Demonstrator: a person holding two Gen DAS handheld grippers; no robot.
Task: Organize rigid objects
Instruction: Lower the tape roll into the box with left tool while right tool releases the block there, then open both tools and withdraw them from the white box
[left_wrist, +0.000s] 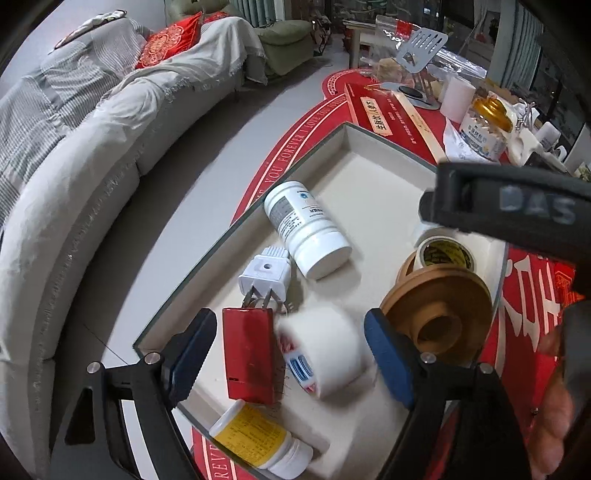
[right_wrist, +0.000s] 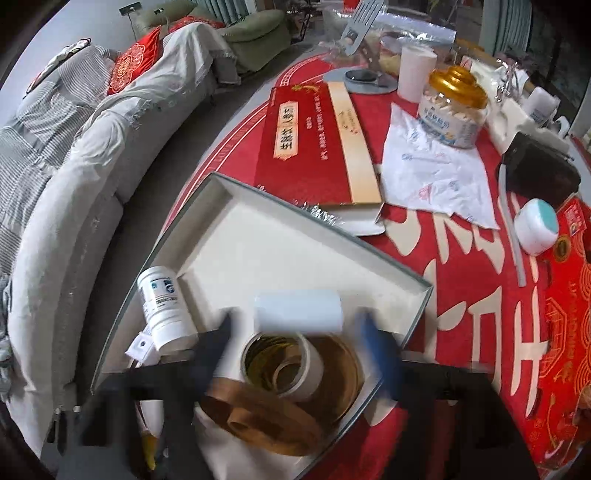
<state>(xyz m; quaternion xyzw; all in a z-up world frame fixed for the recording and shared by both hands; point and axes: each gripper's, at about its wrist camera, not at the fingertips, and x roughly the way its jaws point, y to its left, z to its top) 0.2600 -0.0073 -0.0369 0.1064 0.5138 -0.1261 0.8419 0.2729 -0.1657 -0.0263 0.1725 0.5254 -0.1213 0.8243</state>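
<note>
3 tape rolls (left_wrist: 439, 314), 2 white bottles (left_wrist: 306, 229) in tray (left_wrist: 369, 147).

Three tape rolls (left_wrist: 439, 317), two bottles (left_wrist: 306, 229)

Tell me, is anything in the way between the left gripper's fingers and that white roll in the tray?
Nothing visible is. The left gripper is open, and the white roll lies right between its fingers in the tray. The red box sits beside the roll in that same gap, so closing might catch both.
</note>
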